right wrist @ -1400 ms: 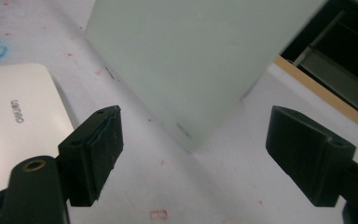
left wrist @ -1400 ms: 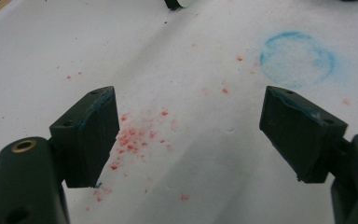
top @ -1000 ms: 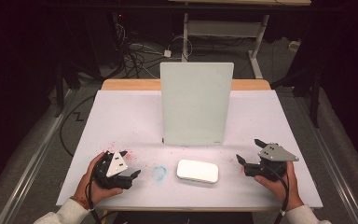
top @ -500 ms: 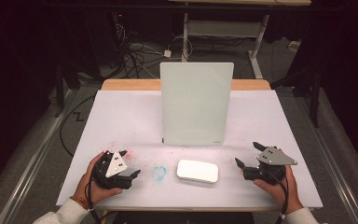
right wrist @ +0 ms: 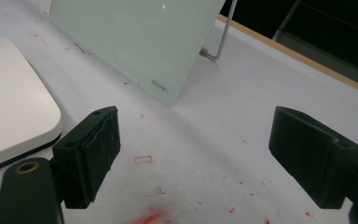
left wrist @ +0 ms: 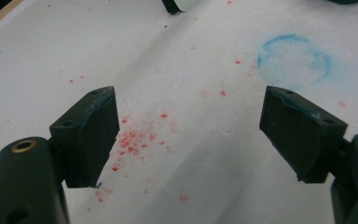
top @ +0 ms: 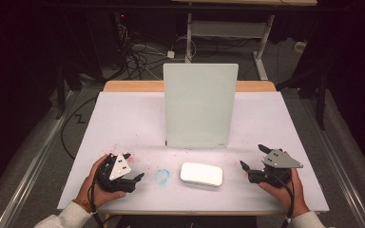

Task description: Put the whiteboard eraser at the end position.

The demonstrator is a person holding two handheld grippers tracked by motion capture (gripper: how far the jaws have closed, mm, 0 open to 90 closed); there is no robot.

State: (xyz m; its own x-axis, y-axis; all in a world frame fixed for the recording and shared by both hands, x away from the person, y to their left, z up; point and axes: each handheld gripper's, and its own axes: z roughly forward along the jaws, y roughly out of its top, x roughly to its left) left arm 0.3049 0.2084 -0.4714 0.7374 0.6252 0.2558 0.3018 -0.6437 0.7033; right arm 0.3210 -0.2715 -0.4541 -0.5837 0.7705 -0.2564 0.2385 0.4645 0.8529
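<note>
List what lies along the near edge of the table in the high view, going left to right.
Left tongs → blue chalk ring → flat white rounded box → right tongs. The upright pale glass board stands farther back, behind the ring and box, so it has no place in this row.

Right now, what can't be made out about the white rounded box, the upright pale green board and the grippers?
- White rounded box: cut by the right gripper view's left edge, its lettering clipped.
- Upright pale green board: its back and thin wire stand are hidden in the high view by its own face.
- Small print on the board: too small to read.
</note>
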